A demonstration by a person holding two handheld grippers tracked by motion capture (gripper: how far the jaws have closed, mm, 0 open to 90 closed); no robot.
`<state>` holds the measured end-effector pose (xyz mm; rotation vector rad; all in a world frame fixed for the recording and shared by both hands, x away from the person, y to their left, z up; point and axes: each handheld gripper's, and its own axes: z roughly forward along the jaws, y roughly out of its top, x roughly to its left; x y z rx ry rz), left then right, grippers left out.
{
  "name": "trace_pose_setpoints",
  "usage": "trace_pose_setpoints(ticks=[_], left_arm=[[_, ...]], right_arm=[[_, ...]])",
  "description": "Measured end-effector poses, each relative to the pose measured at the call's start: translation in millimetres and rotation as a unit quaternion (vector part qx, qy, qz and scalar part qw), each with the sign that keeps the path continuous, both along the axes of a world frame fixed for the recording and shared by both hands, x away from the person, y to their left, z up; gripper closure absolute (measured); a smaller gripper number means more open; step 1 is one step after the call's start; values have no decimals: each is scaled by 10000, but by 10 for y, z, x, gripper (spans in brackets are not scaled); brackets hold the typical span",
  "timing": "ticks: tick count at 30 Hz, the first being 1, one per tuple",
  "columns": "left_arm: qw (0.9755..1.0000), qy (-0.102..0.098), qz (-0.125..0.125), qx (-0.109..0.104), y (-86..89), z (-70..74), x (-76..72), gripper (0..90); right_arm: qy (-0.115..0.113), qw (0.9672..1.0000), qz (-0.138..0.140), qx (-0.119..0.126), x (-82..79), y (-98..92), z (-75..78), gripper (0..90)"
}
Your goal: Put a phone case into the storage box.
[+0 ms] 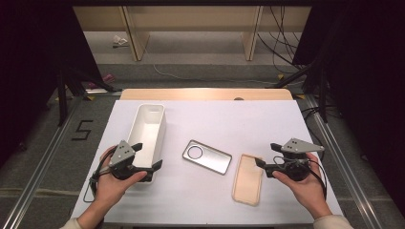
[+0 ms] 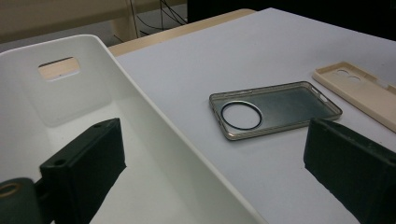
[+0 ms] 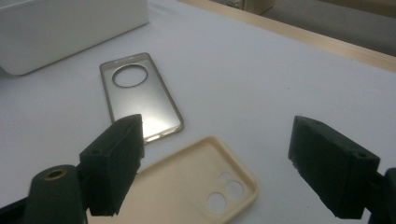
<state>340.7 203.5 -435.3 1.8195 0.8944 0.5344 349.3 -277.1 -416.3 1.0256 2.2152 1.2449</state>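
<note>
A long white bin [image 1: 149,125] stands at the table's left, and its inside [image 2: 60,102] is bare. My left gripper [image 1: 146,156] is open astride the bin's near right wall [image 2: 187,154], one jaw inside and one outside over the table, with neither pad touching it. A grey phone case [image 1: 206,156] with a round cut-out lies flat mid-table [image 2: 275,108] [image 3: 140,93]. To its right lies a beige phone case [image 1: 248,179] [image 2: 359,86]. My right gripper [image 1: 267,155] is open just above that beige case's camera-hole end [image 3: 196,186], holding nothing [image 3: 217,135].
A white sheet [image 1: 215,119] covers the table, and a wooden edge [image 1: 205,93] shows along its far side. Beyond it are floor cables [image 1: 282,43] and shelf legs [image 1: 134,38]. Dark stands [image 1: 62,95] flank the table, and a "5" [image 1: 82,130] marks the floor at left.
</note>
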Motion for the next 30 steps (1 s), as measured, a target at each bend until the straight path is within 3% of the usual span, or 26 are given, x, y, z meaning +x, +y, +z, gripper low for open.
trace_pose_setpoints(ticks=[6, 8, 10, 11, 12, 13, 14, 15, 16, 17, 20, 24, 30], left_arm=[[10000, -3, -6, 3, -4, 0, 1, 49], [10000, -3, -12, 8, -9, -2, 4, 49], [10000, -2, -19, 21, -14, -5, 7, 50], [10000, -4, -22, 25, -16, -5, 7, 50], [10000, -6, -21, 28, -18, -5, 7, 50], [10000, -4, -23, 26, -22, -5, 6, 51], [10000, -4, -23, 26, -22, -5, 6, 51], [10000, -3, -24, 27, -23, -5, 6, 51], [10000, -4, -23, 22, -25, -4, 6, 51], [10000, -6, -22, 24, -25, -4, 5, 51], [10000, -9, -21, 30, -22, -5, 5, 51], [10000, -4, -27, 32, -23, -7, 5, 53], [10000, -4, -40, 29, -21, -8, 6, 53]], right_arm=[[23, 10000, -20, -39, 13, 20, -7, 191], [57, 10000, -32, -37, 31, 42, -13, 235], [100, 9999, 32, -97, 61, 81, -18, 383], [146, 9995, 135, -234, 99, 139, -16, 542], [146, 9995, 135, -234, 99, 139, -16, 542], [222, 9987, 229, -397, 143, 208, -30, 666], [222, 9987, 229, -397, 143, 208, -30, 666], [397, 9974, 254, -540, 190, 273, -40, 773], [397, 9974, 254, -540, 190, 273, -40, 773], [468, 9962, 304, -663, 242, 343, -45, 857], [546, 9945, 360, -819, 305, 423, -55, 900], [797, 9908, 399, -1023, 497, 615, -108, 900], [966, 9863, 435, -1268, 700, 780, -198, 900]])
